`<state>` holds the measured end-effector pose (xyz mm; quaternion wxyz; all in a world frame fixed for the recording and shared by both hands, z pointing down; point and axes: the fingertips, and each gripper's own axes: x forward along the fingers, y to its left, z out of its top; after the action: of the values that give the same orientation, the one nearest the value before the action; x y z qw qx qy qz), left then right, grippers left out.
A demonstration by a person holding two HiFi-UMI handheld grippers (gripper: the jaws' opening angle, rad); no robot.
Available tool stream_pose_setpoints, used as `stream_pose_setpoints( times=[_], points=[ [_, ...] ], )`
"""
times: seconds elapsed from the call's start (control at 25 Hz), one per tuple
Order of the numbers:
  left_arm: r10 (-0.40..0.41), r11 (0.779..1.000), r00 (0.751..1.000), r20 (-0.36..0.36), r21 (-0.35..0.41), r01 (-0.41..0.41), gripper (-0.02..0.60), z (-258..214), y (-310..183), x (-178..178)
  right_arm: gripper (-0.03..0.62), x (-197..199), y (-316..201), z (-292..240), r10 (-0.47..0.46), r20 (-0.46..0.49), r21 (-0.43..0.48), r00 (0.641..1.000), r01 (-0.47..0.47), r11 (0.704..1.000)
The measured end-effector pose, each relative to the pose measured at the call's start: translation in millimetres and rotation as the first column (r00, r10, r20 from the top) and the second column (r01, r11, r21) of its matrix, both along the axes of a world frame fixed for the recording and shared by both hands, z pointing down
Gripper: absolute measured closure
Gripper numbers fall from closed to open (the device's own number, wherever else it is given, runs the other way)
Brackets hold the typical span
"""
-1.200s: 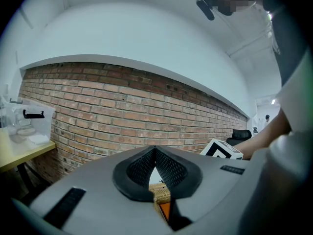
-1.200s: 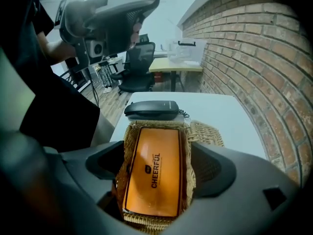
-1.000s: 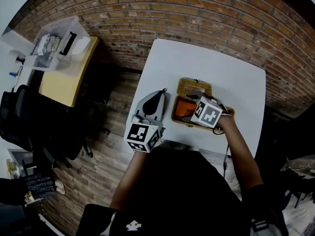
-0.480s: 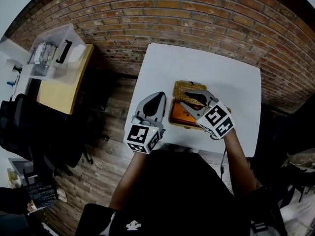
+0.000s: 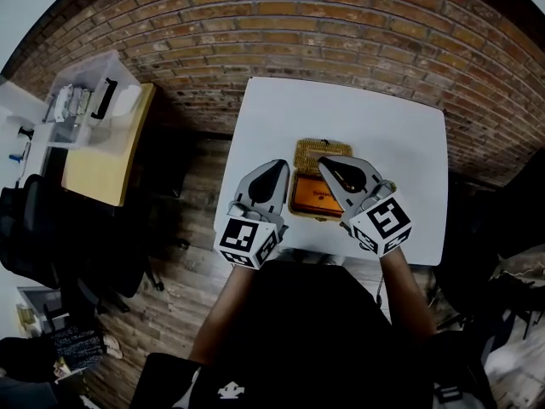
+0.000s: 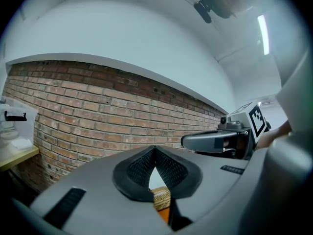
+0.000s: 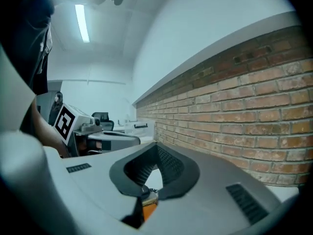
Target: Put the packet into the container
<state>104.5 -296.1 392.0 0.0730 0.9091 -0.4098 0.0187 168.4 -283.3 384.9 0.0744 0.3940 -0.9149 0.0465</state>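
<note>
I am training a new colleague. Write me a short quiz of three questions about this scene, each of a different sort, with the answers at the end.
1. True or false: the orange packet lies inside the woven basket.
2. What does the right tool hold? A: the packet. B: nothing, its jaws are shut and empty. C: the rim of the basket.
3. Fill in the gap: the basket stands on a ___ table.

Key: 1 true; 2 B; 3 white.
</note>
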Motion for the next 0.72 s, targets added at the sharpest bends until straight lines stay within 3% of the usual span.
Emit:
stream_pose_setpoints(
  times=[0.16,0.72],
  points=[
    [0.012,1.0,1.0,0.007,0.004,-0.012,0.577,-1,1,4,0.589,2,3,-2,0.009,0.053,0.009,0.999,-0.009,1.0],
    [0.043,0.999,0.999,0.018,0.017,-0.043,0.577,-4,3,14,0.589,4,7,-1,0.011,0.093,0.006,0.996,-0.011,1.0]
  ],
)
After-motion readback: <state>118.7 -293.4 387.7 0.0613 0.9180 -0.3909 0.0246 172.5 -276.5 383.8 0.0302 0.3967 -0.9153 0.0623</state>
